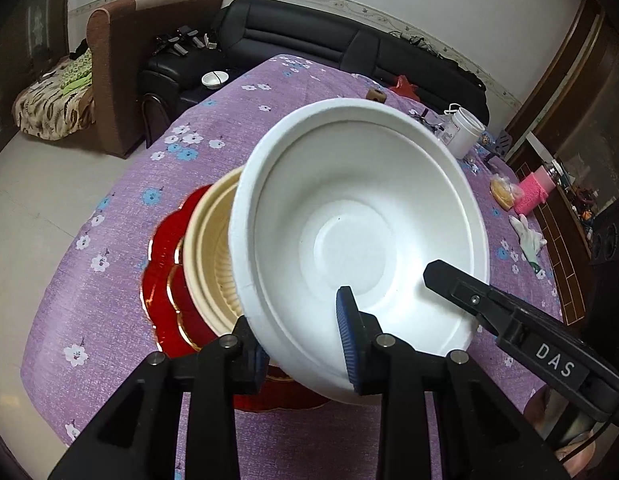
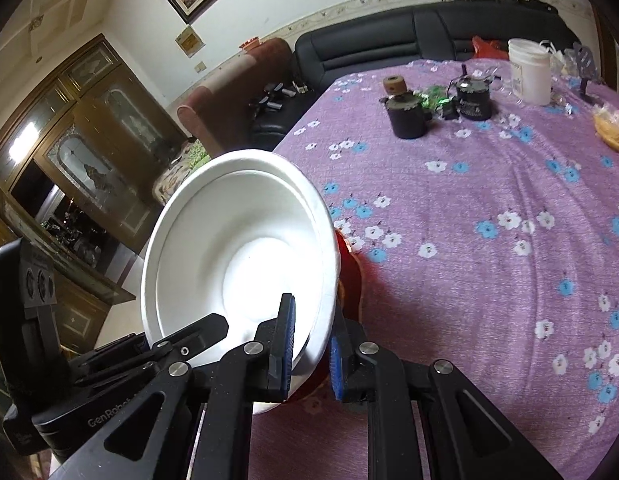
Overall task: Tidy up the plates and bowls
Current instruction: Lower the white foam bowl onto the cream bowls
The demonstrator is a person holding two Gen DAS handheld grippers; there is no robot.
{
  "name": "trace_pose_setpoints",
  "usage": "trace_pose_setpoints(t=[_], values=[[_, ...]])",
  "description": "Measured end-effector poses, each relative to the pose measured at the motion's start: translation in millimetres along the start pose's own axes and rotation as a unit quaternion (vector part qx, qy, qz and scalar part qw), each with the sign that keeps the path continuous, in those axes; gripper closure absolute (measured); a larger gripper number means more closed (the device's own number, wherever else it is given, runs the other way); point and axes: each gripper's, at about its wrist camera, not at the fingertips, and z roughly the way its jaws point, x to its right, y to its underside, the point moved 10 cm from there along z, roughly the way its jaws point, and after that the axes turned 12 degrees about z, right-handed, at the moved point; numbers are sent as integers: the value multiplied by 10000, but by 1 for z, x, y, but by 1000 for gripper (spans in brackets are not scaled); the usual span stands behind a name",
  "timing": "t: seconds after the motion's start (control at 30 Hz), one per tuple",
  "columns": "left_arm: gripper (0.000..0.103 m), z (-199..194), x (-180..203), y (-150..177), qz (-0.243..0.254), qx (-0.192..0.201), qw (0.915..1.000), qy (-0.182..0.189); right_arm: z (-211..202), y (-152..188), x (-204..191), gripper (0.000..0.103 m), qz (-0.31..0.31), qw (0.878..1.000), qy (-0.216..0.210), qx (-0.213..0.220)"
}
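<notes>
1. We see the left tool (image 1: 305, 336) straddling the near rim of the white foam bowl (image 1: 361, 224): one blue pad sits inside the bowl and the other outside under the wall, and whether they press we cannot tell, so its state stays unsure.
2. The right tool (image 2: 311, 350) is clamped narrowly on the same bowl's rim, one pad inside and one outside, and its black finger reaches into the bowl from the right in the left wrist view.
3. The bowl is tilted, raised off the desk (image 1: 109, 280), its opening facing both cameras.
4. Just behind and beneath it lies a cream ribbed bowl (image 1: 209, 240), resting on a red scalloped plate (image 1: 165, 272) with gold trim; the white bowl hides much of both.
5. Farther across the purple flowered cloth stand a white tub (image 2: 529, 72), a dark cup (image 2: 407, 114) and a black round device (image 2: 473, 100), well apart from the bowls.
6. A black sofa (image 1: 349, 36) runs behind the desk.
</notes>
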Motion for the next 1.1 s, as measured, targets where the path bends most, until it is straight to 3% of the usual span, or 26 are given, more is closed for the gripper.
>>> trace_pose_setpoints(t=[0.33, 0.4, 0.5, 0.53, 0.6, 0.73, 1.1], values=[[70, 5, -32, 5, -188, -77, 9996, -204, 42, 10, -15, 86, 26, 9986, -78, -516], [65, 7, -31, 5, -153, -88, 9997, -154, 44, 10, -18, 86, -112, 9989, -32, -447], [47, 4, -25, 4, -119, 9, 9999, 11, 41, 9, -22, 85, -420, 9987, 107, -252], [41, 3, -24, 4, -97, 49, 9999, -6, 40, 10, -25, 82, -540, 9982, 124, -206], [39, -2, -25, 4, -51, 142, 9997, -198, 38, 10, -28, 79, -738, 9971, 201, -35], [26, -15, -31, 5, -80, 331, 9989, -322, 34, 3, -27, 58, -691, 9974, 89, 183], [19, -47, -40, 6, -182, 894, 9935, -677, 7, 2, -40, 43, -718, 9949, -236, 671]])
